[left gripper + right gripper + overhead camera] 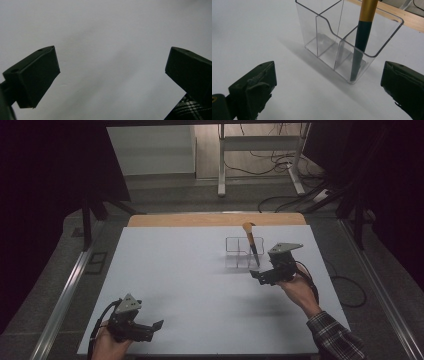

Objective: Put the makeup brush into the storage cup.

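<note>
A clear plastic organizer [235,252] with divided compartments stands on the white table toward the far right. A brush [251,244] with a black handle and gold ferrule leans in its right-hand compartment, bristles up. My right gripper [259,275] is open just in front of the organizer, apart from it. In the right gripper view the organizer [324,47] and the brush [361,42] stand ahead of the open right gripper [327,85], with nothing between the jaws. My left gripper [155,327] is open near the table's front left, and in its own view the left gripper [112,75] holds nothing.
The white table surface [190,280] has a wooden strip [200,219] along its far edge. Metal rails run down both sides of the table. A plaid sleeve [186,110] is at the lower right of the left gripper view. Cables and a table frame lie on the floor beyond.
</note>
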Demonstrator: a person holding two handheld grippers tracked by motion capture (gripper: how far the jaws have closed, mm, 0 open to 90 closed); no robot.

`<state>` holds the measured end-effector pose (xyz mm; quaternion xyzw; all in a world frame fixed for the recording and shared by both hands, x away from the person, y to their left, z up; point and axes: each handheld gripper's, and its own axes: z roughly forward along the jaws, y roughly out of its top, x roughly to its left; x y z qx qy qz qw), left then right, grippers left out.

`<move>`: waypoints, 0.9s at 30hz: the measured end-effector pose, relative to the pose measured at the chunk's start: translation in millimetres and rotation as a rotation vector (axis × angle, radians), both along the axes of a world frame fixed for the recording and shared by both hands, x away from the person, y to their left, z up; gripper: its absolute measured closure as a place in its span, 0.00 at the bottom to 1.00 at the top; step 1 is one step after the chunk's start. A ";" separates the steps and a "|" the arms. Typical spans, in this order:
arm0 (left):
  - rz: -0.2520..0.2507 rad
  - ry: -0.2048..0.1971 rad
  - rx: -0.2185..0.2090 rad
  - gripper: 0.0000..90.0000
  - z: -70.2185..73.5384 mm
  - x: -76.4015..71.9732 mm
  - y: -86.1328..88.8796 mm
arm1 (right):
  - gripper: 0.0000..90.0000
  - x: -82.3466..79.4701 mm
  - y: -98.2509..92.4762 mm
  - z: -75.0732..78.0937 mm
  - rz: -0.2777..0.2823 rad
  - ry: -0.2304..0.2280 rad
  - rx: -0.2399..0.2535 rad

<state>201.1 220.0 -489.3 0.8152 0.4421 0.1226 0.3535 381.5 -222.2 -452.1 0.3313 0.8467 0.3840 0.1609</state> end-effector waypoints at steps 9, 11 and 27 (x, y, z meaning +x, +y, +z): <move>0.002 0.000 0.002 0.00 0.0 0.2 0.0 | 0.00 -5.0 -5.8 -1.7 -0.011 0.006 0.012; 0.002 -0.001 0.002 0.00 0.1 0.0 0.0 | 0.00 -6.0 -7.4 -2.4 -0.014 0.010 0.011; 0.006 0.001 0.003 0.00 0.1 0.1 0.3 | 0.00 -20.1 -18.8 0.5 -0.029 0.005 0.033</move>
